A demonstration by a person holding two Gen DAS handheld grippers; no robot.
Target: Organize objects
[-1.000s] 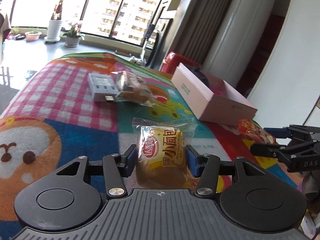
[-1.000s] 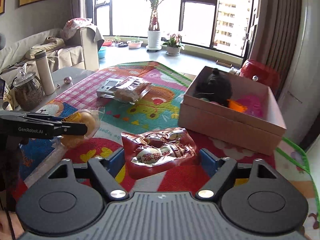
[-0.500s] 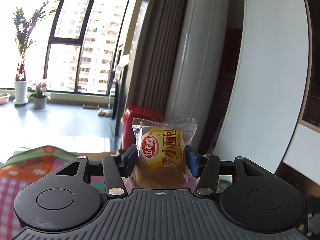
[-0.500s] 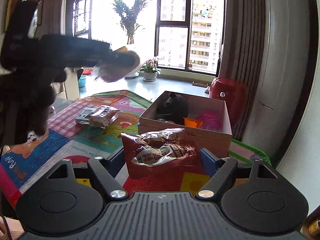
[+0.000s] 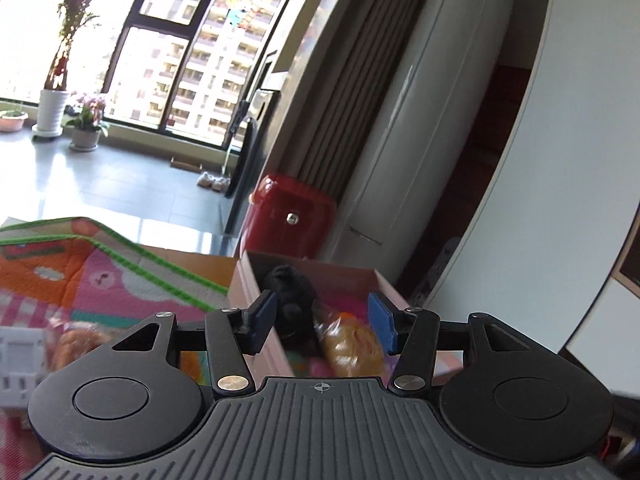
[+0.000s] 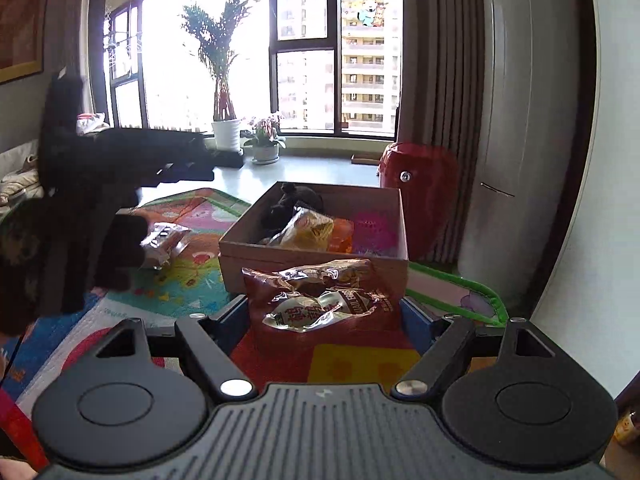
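My left gripper is open and empty above the near wall of the pink cardboard box. The yellow bread packet lies inside the box beside a black plush toy. In the right wrist view the bread packet rests in the box next to the plush toy and pink and orange items. My right gripper is shut on a red snack bag, held just in front of the box. The left gripper shows dark at the left.
A colourful play mat covers the table. A wrapped pastry and a white device lie on the mat left of the box. A red container stands behind the box, beside a white air conditioner.
My left gripper opened and let the bread packet drop into the box. My right gripper moved closer to the box with the red snack bag still in it.
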